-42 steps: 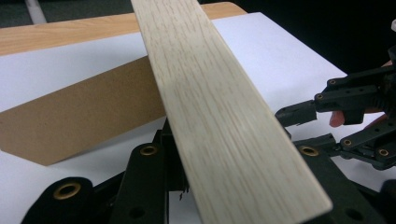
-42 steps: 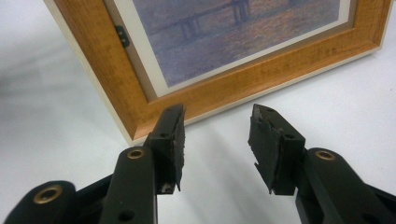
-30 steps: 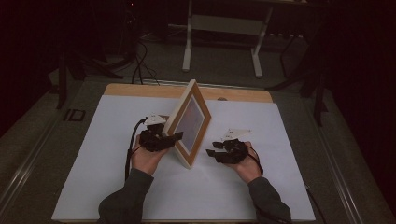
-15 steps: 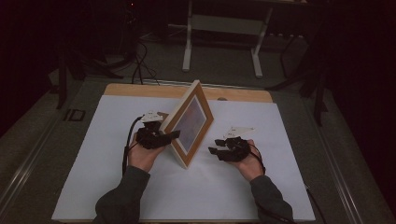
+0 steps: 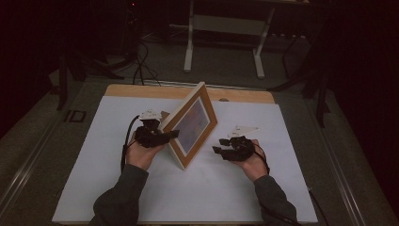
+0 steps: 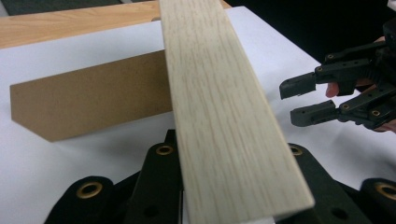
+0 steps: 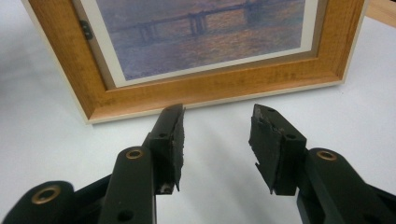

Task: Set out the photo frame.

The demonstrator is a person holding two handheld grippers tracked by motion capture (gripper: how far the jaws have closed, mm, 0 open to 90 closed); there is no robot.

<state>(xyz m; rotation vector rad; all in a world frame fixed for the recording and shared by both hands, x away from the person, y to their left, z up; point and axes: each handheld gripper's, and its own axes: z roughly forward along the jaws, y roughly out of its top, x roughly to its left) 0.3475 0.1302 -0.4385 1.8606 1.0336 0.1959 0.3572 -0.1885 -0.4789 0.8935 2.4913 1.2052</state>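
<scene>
**Left gripper closing on the picture frame's edge**

The left gripper (image 5: 162, 136) has the pale side edge of the picture frame (image 5: 190, 125) between its 2 jaws; they have just been closing, and in the left gripper view the edge (image 6: 224, 116) runs up from between them, filling the gap. It looks like a grip on the frame, though the pads themselves are hidden behind the wood. The right gripper (image 5: 223, 146) hangs free with its jaws moderately wide and nothing between them, pointing at the frame's front (image 7: 187, 88) from just beside its lower rail.

The frame stands on edge near the middle of the white surface (image 5: 291, 188), tilted, with its brown easel back (image 6: 88, 100) reaching out to the sheet behind it.

Handling, as a judgement: the frame is stiff and fairly light, with smooth wood that could slip under a narrow pinch. If the print sits under a pane, that is the fragile part, so hold belongs on the wooden rails, never the face. 1 gripper on a side rail steadies it; the other on the opposite rail would stop it swinging or toppling.
</scene>
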